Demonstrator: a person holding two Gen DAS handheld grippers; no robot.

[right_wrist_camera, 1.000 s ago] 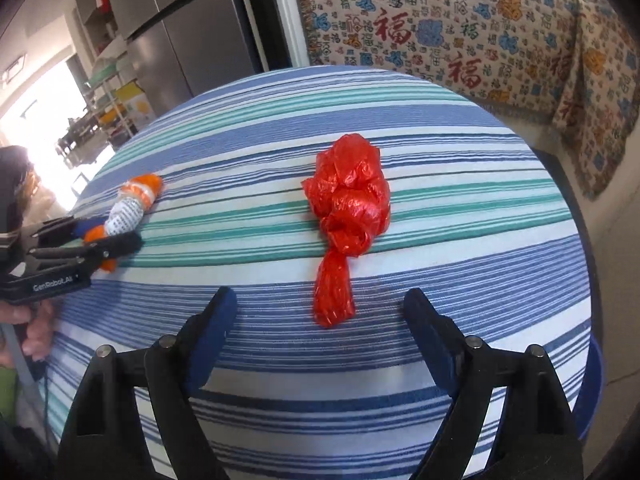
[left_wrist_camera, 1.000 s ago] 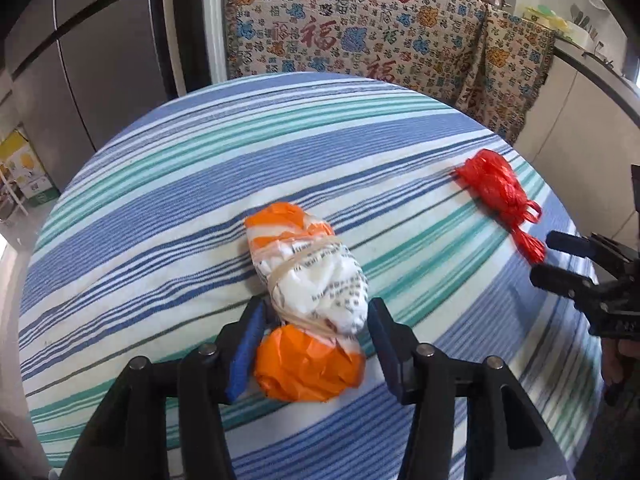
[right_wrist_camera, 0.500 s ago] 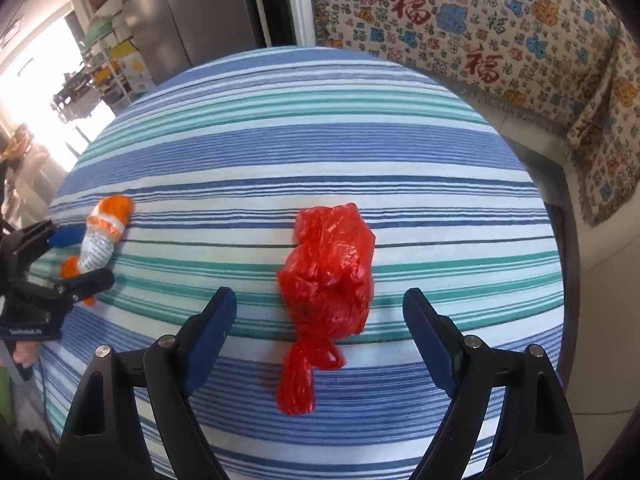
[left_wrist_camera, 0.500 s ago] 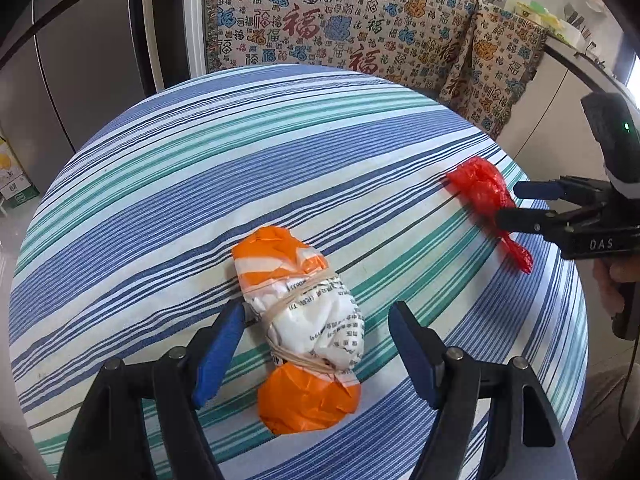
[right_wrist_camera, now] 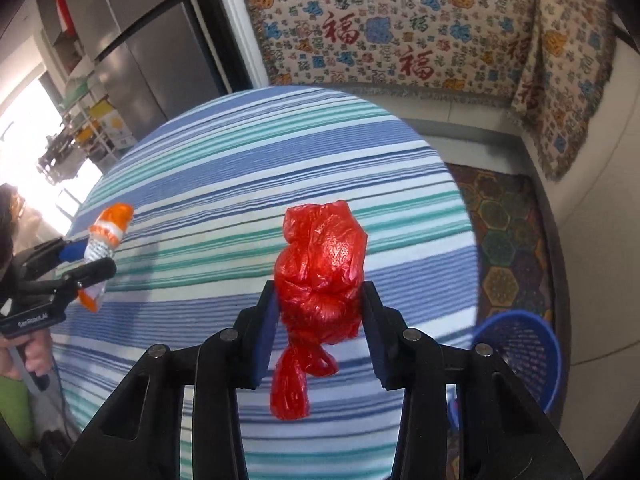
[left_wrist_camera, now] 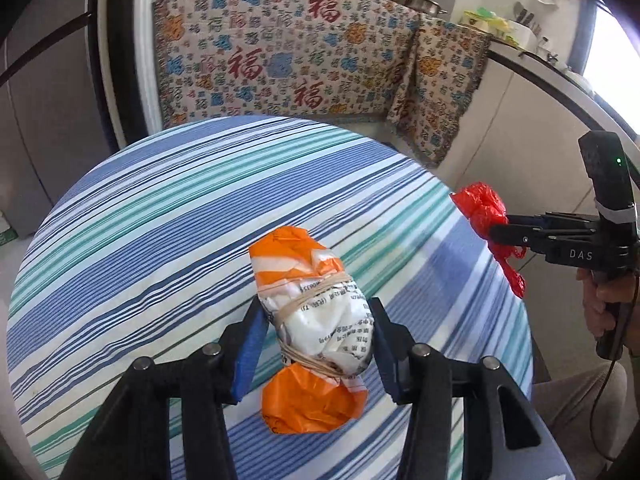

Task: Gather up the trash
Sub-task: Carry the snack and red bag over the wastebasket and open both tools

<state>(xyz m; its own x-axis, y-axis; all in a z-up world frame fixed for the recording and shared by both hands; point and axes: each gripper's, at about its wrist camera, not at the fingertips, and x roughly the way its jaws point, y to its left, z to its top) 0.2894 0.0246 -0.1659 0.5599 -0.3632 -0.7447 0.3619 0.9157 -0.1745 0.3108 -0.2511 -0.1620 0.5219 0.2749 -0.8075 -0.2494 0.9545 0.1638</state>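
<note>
An orange and white bag bundle [left_wrist_camera: 316,320], tied with rubber bands, sits between the fingers of my left gripper [left_wrist_camera: 316,344], which is shut on it and holds it above the striped round table [left_wrist_camera: 180,208]. My right gripper [right_wrist_camera: 320,320] is shut on a knotted red plastic bag [right_wrist_camera: 320,268] and holds it lifted over the table's right side. The red bag [left_wrist_camera: 482,208] and right gripper also show at the right of the left wrist view. The bundle [right_wrist_camera: 106,236] and left gripper [right_wrist_camera: 86,260] show at the left of the right wrist view.
A blue mesh basket [right_wrist_camera: 524,352] stands on the floor right of the table [right_wrist_camera: 240,184]. A patterned cloth [left_wrist_camera: 300,60] covers furniture behind. A grey fridge [right_wrist_camera: 132,44] is at the back left. A counter [left_wrist_camera: 552,92] runs along the right.
Both grippers have closed on their bags and lifted them off the table. The right gripper moved forward over the red bag first.
</note>
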